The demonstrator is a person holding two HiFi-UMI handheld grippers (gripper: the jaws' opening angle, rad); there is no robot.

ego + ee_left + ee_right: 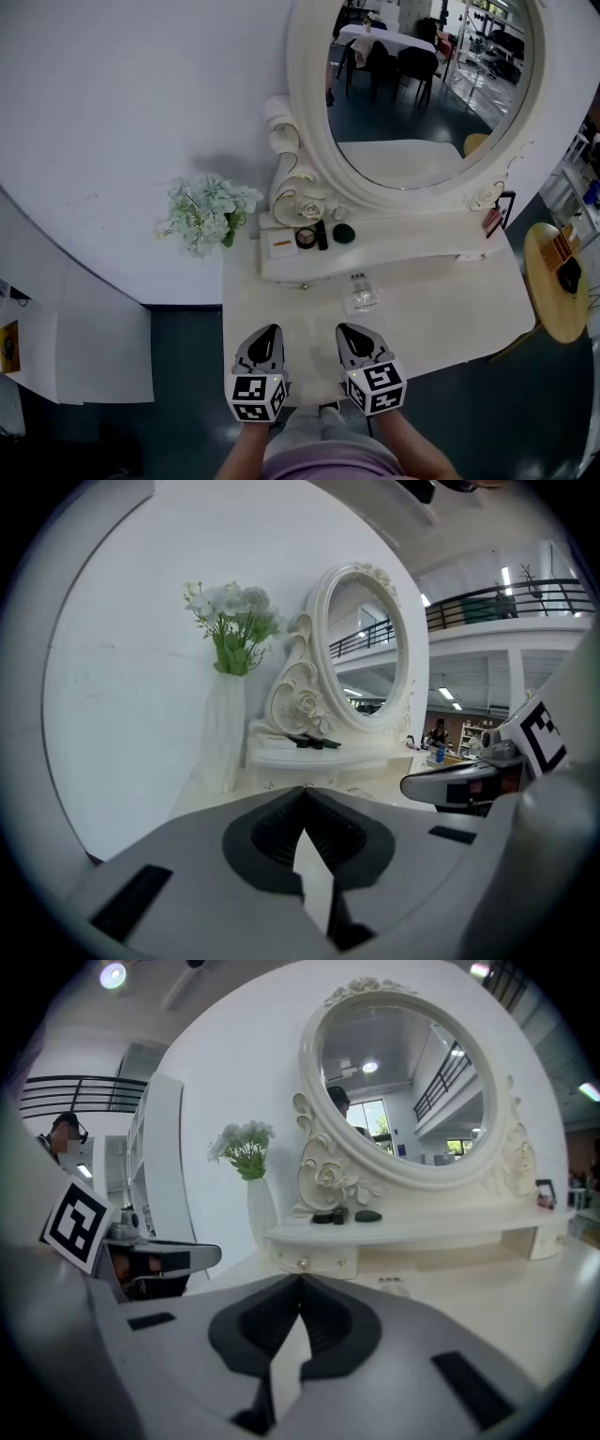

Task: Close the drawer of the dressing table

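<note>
The white dressing table (441,300) stands against the wall under a large oval mirror (422,84). Its raised shelf carries a small drawer (314,1262) with a round knob, and the drawer front looks about flush with the shelf. My left gripper (269,330) and right gripper (349,330) hover side by side over the table's near edge and point at the shelf. Both are shut with nothing between their jaws. The left gripper view shows its jaws (303,789) meeting tip to tip, and the right gripper view shows the same (300,1279). Neither gripper touches the drawer.
A white vase of pale flowers (208,214) stands at the table's left rear corner. Small cosmetics (319,234) lie on the shelf, and a clear glass item (360,295) sits on the tabletop ahead of the right gripper. A round wooden side table (553,281) is at the right.
</note>
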